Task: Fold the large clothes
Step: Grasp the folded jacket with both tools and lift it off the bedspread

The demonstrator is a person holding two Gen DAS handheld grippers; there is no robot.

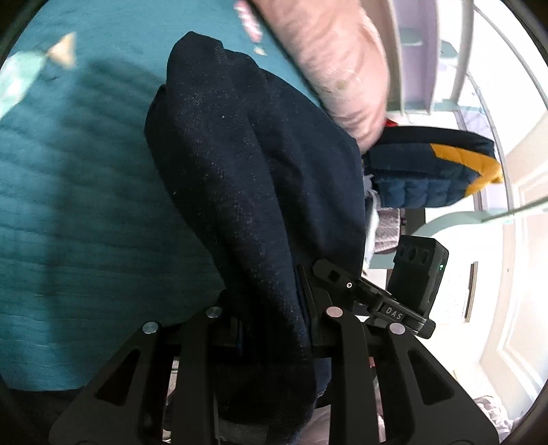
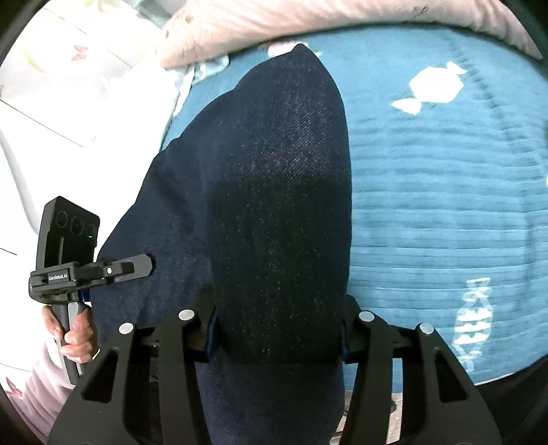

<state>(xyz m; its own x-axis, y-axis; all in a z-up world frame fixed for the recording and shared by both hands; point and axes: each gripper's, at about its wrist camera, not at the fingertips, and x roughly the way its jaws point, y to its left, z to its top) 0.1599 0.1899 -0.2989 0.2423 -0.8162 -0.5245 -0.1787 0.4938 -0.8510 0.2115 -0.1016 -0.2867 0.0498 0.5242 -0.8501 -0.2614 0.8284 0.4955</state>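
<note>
In the left wrist view, a teal bedspread (image 1: 68,205) with faint ribbed quilting fills the left side. Rising from the bottom centre, the left gripper (image 1: 270,318) is clamped on a thick bunch of dark navy denim garment (image 1: 239,171), which stands up between its fingers and drapes away over the bed toward the top. Right of the cloth lies a pink striped pillow (image 1: 328,58), its lower end touching the denim. Below it sits a navy quilted item with a mustard-yellow patch (image 1: 428,171). Lower right, the other handheld unit shows, a black camera block (image 1: 421,270) with a green light; bright white panels lie beyond.

In the right wrist view, far left, a hand (image 2: 77,337) grips the black handle of the other unit (image 2: 68,246), beside the denim's left edge. In the centre, the right gripper (image 2: 277,328) is clamped on the same denim garment (image 2: 267,188); the fabric bulges up between the fingers and hangs below them as well. To the right spreads the bedspread (image 2: 445,205), printed with a white candy shape (image 2: 431,87). The pink pillow (image 2: 308,24) runs across the top.
</note>
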